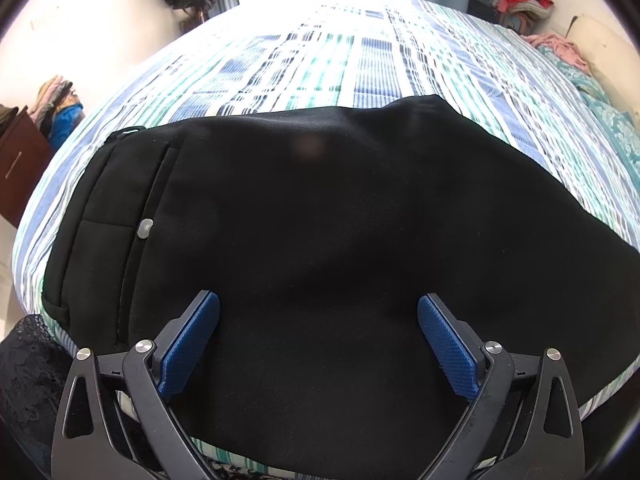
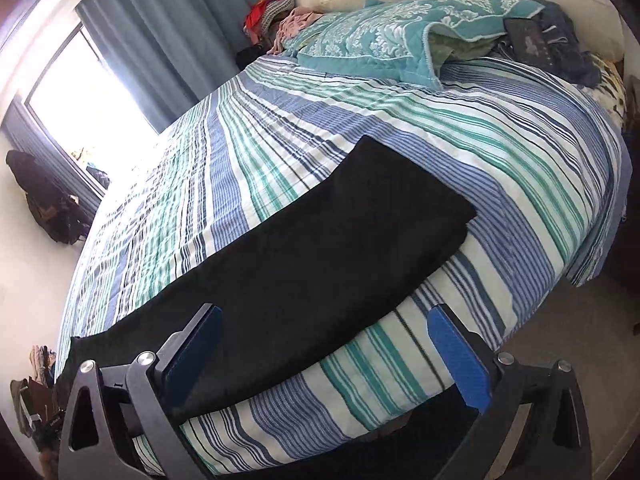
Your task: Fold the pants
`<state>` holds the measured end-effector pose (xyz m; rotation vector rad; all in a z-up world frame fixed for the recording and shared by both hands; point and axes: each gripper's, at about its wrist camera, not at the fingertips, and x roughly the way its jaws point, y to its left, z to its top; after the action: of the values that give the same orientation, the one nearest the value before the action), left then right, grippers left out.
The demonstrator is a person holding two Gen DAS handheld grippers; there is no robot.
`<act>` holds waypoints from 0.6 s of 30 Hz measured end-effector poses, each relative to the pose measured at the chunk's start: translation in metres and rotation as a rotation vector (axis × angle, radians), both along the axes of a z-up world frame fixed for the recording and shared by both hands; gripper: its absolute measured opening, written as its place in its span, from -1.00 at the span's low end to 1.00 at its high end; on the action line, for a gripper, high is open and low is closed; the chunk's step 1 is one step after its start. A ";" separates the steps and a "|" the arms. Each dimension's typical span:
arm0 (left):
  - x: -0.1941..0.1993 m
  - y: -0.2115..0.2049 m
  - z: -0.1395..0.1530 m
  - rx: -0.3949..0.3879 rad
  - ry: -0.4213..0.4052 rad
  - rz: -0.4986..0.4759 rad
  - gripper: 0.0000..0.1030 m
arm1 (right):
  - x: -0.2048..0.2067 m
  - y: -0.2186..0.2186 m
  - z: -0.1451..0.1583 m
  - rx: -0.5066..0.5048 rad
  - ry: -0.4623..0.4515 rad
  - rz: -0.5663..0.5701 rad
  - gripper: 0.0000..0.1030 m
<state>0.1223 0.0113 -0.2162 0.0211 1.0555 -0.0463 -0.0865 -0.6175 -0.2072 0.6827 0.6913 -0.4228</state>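
Pants (image 1: 320, 220) flat on bed (image 1: 340, 60) near its front edge, quilt (image 2: 380, 36) behind

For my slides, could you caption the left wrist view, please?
Open left gripper hovers over black pants on a striped bed.

A bed (image 2: 500, 168) with a blue, green and white striped cover filled most of both views; black pants (image 1: 320, 220) lay flat on it along the near edge, running from lower left toward centre right of the right wrist frame; a teal patterned quilt (image 2: 384, 36) lay bunched at top centre, dark clothing (image 2: 560, 40) beside it at upper right.
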 end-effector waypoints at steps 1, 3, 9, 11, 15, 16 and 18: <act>0.000 0.001 0.000 -0.005 0.001 -0.001 0.94 | -0.006 -0.011 0.001 0.008 -0.011 -0.018 0.97; 0.001 0.002 0.001 -0.010 -0.003 0.000 0.93 | -0.016 -0.037 0.009 0.022 -0.032 -0.067 0.97; 0.000 0.013 0.013 -0.052 -0.054 0.055 0.93 | -0.037 -0.128 0.027 0.185 -0.133 -0.171 0.97; 0.000 0.017 0.013 -0.062 -0.057 0.074 0.93 | -0.022 -0.139 0.020 0.237 -0.102 -0.089 0.97; 0.000 0.021 0.011 -0.061 -0.057 0.091 0.93 | 0.012 -0.135 0.005 0.274 -0.046 0.033 0.86; 0.000 0.020 0.011 -0.056 -0.057 0.088 0.93 | 0.017 -0.136 0.002 0.278 -0.047 0.041 0.86; -0.001 0.018 0.010 -0.042 -0.056 0.078 0.93 | 0.030 -0.136 -0.004 0.276 -0.032 0.046 0.86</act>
<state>0.1217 0.0292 -0.2060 -0.0564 0.9979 0.0030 -0.0570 -0.7536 -0.2110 0.9299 0.7405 -0.2755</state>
